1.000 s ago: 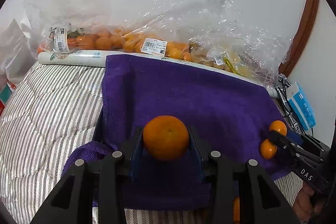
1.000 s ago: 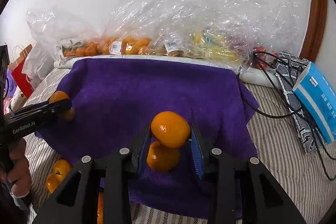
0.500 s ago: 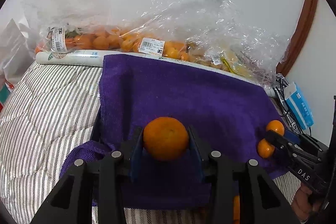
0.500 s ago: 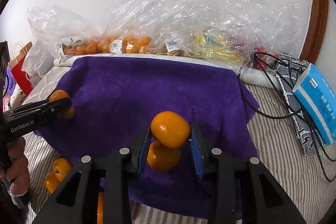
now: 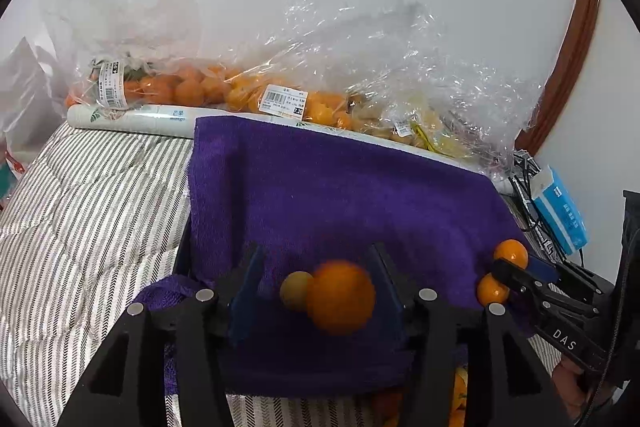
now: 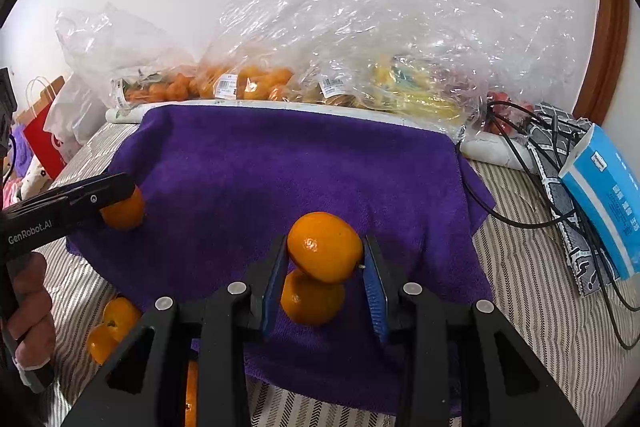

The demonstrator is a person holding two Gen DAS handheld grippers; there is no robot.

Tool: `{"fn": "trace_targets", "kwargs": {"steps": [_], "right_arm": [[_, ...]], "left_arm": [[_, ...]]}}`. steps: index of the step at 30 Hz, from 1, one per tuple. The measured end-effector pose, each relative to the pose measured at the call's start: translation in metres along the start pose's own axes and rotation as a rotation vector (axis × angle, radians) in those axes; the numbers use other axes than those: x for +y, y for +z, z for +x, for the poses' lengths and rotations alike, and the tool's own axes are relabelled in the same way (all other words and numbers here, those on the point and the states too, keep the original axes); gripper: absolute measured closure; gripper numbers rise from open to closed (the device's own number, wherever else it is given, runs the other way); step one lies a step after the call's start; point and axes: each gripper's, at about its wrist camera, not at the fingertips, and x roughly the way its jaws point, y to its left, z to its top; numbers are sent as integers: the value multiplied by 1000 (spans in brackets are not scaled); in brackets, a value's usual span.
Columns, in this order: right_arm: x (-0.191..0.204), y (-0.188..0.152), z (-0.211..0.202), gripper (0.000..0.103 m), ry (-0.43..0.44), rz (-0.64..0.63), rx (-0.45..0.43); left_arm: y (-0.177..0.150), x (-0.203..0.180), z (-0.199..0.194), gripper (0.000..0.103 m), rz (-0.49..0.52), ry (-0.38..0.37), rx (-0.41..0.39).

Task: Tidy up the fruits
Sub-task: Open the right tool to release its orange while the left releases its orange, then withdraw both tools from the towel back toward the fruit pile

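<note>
The left tool (image 5: 316,291) has just been opening its jaws, and the pads now stand clear on either side of the orange (image 5: 340,301) between them. That fruit is blurred and sits low in the gap, nearer the right pad, so it looks released and dropping or rolling on the purple towel (image 5: 340,195). A smaller, paler fruit (image 5: 294,290) lies just to its left, touching or nearly so; the blur hides which.

The right tool (image 6: 325,275) is clenched on a second orange (image 6: 325,246), gripped side to side across its width. Directly under it, lower between the same pads, sits a third orange (image 6: 312,297) resting on the towel. The held fruit sits right on top of this one, and whether they touch I cannot tell.

That stacking is what the next move likely turns on: the right tool holds its orange straight above another. If let go here it would probably roll off sideways, so a shift to bare towel looks needed first.

More oranges (image 6: 114,327) lie on the striped bed below the towel's near left edge.
</note>
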Motion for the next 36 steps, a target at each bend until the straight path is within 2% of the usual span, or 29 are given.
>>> {"fn": "trace_targets", "kwargs": {"steps": [15,30,36], "right_arm": [[7,0,-1,64,1,-45,4],[5,2,-15,57,7,-38,-56],[0,12,-30,57,18,9,-72]], "left_arm": [[1,1,-3,51,-6,-7,-10],[1,-5,-10,51,15,5,-33],[1,-9,-17,51,29,9,-60]]}}
